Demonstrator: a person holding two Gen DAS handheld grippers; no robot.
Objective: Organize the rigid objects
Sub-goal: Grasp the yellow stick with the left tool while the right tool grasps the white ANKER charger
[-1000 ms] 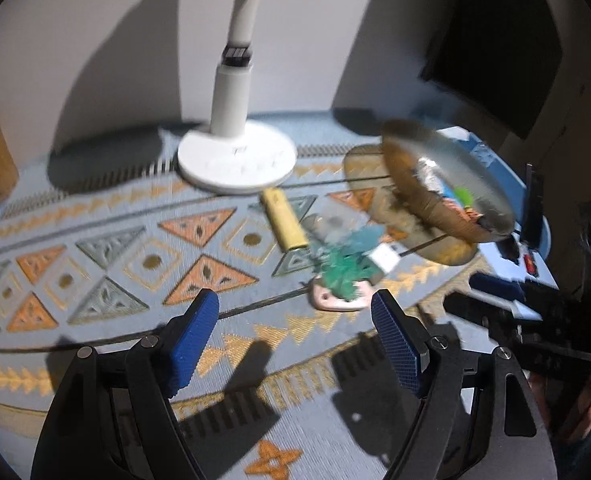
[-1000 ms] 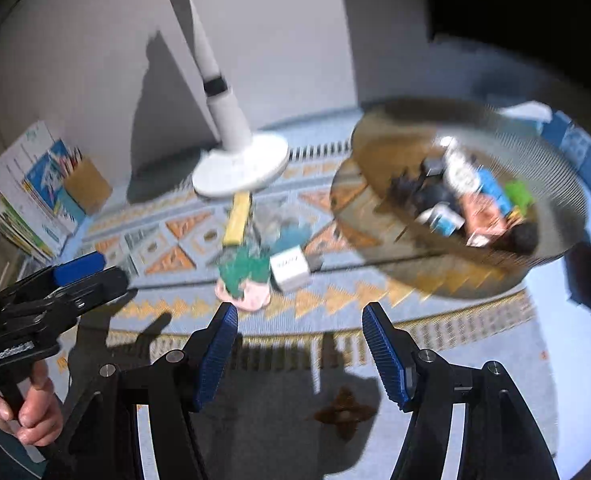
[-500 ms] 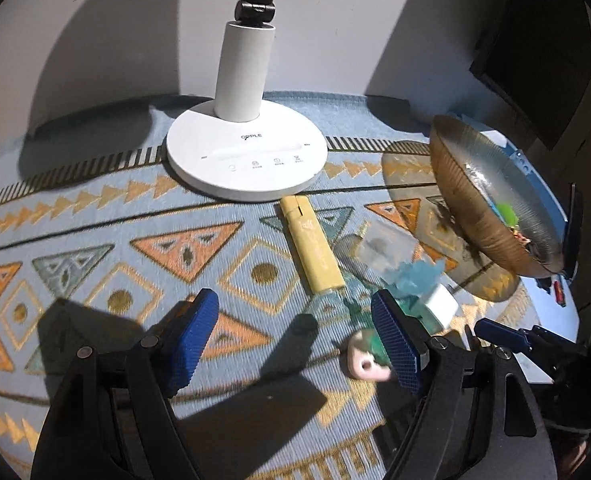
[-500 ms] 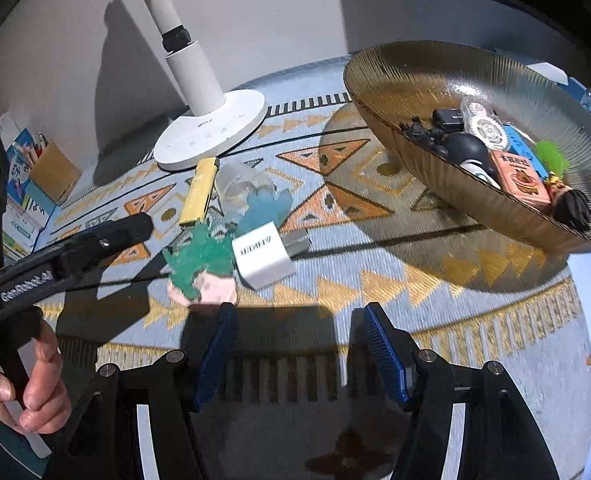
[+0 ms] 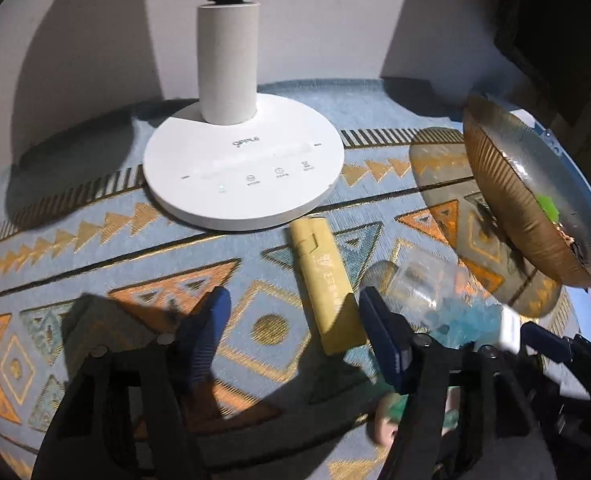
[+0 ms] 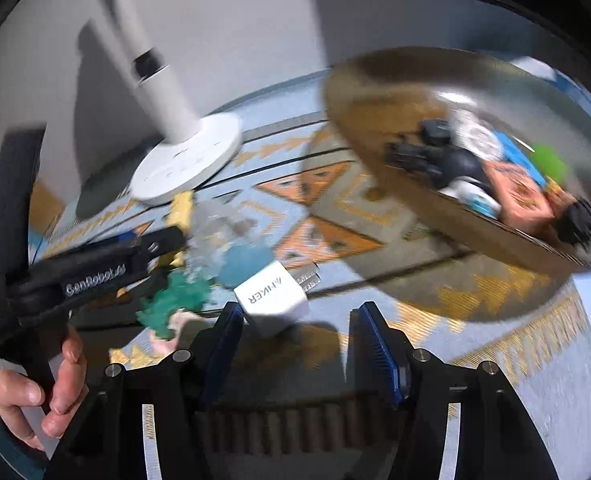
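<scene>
While both sets of jaws are closing with nothing pinched, the left gripper [image 5: 291, 332] stands part-spread over the patterned mat [image 5: 95, 256], the yellow case [image 5: 327, 288] lying just inside its right pad, not touching either pad. The right gripper [image 6: 295, 336] hangs half-spread just short of the white charger cube [image 6: 273, 296], which lies at 12 o'clock of its pads, not gripped. The cube reads "ANKER"; its prongs point toward 3 o'clock. At its 10 o'clock sit a blue-green cluster [image 6: 243, 264], a green toy [image 6: 175, 300] and a clear plastic piece [image 6: 215, 228], all crowded together. The lamp base [image 5: 243, 168], marked "OPPLE", fills the surface at 12 o'clock in the left view, nearly touching the case's far end. The ribbed glass bowl [image 6: 375, 152], holding small items, stands at 2 o'clock of the cube with open mat between them. The left gripper's body in the right view reads "GenRobot", a hand [image 6: 39, 392] on its handle. Open mat lies at 9 o'clock of the left jaws.
</scene>
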